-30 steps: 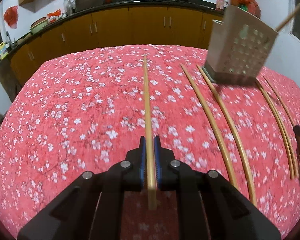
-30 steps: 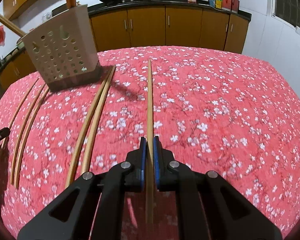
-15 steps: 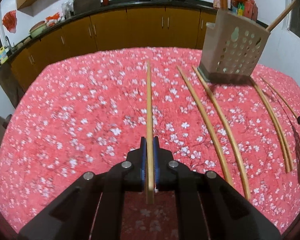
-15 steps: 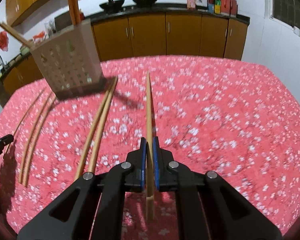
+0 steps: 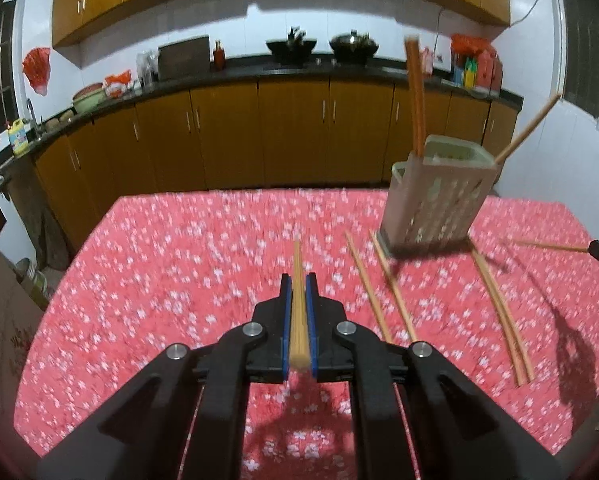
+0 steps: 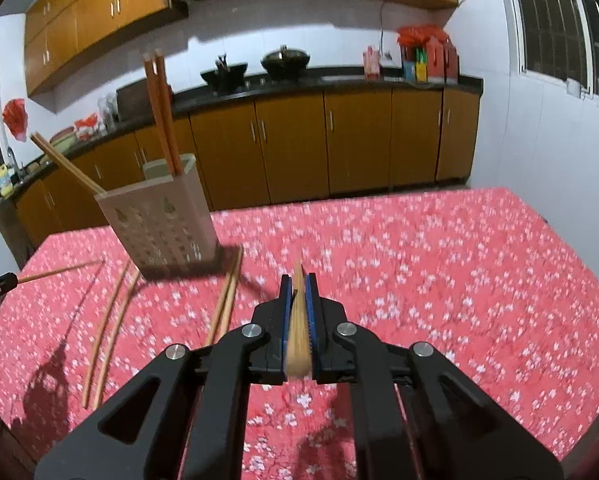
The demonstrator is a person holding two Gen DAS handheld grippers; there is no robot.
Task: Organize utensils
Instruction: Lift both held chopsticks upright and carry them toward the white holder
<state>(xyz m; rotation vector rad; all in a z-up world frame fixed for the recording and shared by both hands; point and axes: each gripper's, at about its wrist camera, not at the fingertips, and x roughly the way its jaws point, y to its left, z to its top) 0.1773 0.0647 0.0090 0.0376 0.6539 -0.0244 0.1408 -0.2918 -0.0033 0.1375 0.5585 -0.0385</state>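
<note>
Both lifted clear of the table (image 5: 147, 280) since a second ago, chopsticks raised off the red floral cloth with them. Left gripper (image 5: 298, 286) with fingers clamped on a bamboo chopstick (image 5: 298, 304) running straight ahead between the blue pads (image 5: 285, 312). Right gripper (image 6: 298, 286) likewise, fingers pinched tight on a second chopstick (image 6: 298, 320). Perforated beige utensil holder (image 5: 435, 204) upright toward the far side of the table, reddish chopsticks (image 5: 415, 92) standing in it and a lighter pair (image 6: 65, 164) leaning out. Two pairs flat on the cloth: one pair (image 5: 383, 292) just in front of the holder, another (image 5: 499, 312) on its other side. Brown kitchen cabinets (image 5: 291, 132) and woks behind.
</note>
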